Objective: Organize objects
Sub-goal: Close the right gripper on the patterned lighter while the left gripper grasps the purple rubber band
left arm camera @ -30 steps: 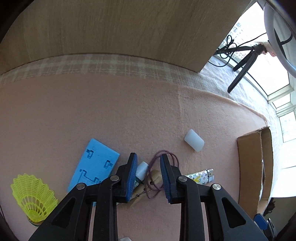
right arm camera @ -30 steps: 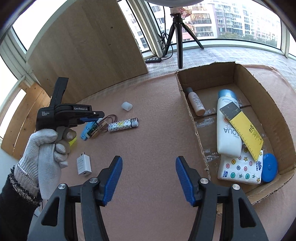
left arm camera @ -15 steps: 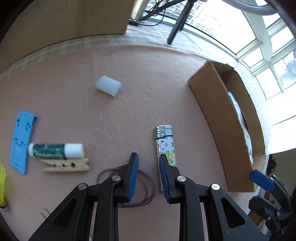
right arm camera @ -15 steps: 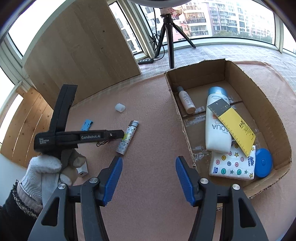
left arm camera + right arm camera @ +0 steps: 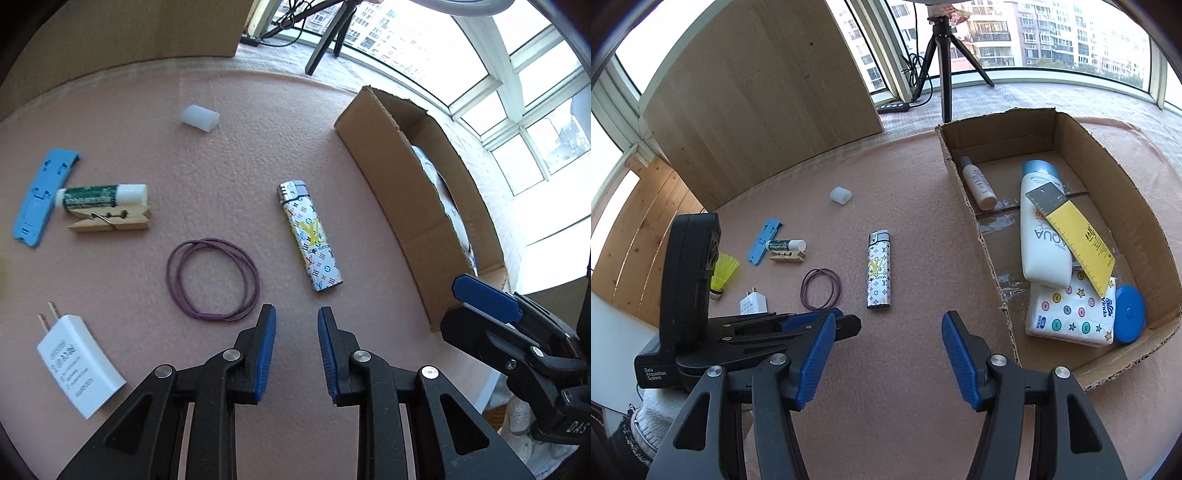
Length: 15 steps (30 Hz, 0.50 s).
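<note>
Two grippers empty | left gripper jaws narrowly parted, right gripper jaws wide apart | lighter flat on pink surface, just ahead of left gripper, long axis pointing away | cardboard box right | left hand nearer
</note>
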Tool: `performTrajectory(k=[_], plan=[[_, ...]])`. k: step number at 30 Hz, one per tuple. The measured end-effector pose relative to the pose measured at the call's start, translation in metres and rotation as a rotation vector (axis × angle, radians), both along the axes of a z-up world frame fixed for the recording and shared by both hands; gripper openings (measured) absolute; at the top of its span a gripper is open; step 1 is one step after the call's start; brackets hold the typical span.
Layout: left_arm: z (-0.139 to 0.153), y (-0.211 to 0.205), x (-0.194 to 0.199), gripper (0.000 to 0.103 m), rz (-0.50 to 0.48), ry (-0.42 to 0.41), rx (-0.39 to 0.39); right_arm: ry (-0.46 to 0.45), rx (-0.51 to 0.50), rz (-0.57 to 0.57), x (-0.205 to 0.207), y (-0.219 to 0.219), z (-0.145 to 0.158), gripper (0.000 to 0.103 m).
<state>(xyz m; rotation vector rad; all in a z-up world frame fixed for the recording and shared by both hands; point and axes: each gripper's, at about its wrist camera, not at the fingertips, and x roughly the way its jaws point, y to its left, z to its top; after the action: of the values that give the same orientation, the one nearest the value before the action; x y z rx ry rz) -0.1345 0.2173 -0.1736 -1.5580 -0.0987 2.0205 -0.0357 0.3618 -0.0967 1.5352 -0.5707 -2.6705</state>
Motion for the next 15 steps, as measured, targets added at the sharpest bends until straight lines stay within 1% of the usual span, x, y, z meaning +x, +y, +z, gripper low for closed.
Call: performTrajectory(k=[2, 4, 6, 10, 13, 15], plan=[[0.006, -0.005, 0.002, 0.025, 0.009, 0.035, -0.038, -0.006, 0.006, 0.010, -0.003, -0.002, -0.001, 0.056], [0.008, -0.012, 0.004, 0.025, 0.025, 0.053, -0.067, -0.015, 0.002, 0.022, -0.007, -0.004, -0.003, 0.056], [0.006, -0.015, 0.002, 0.025, 0.038, 0.069, -0.112, -0.028, -0.005, 0.038, -0.013, -0.005, -0.007, 0.056], [0.002, -0.024, -0.008, 0.026, 0.080, 0.075, -0.139, -0.077, -0.041, 0.054, -0.028, -0.002, -0.019, 0.056], [0.002, -0.024, -0.020, 0.026, 0.094, 0.103, -0.177, -0.108, -0.033, 0.068, -0.041, -0.003, -0.027, 0.056], [0.002, -0.024, -0.027, 0.026, 0.099, 0.117, -0.195, -0.114, -0.007, 0.086, -0.047, -0.007, -0.027, 0.056]])
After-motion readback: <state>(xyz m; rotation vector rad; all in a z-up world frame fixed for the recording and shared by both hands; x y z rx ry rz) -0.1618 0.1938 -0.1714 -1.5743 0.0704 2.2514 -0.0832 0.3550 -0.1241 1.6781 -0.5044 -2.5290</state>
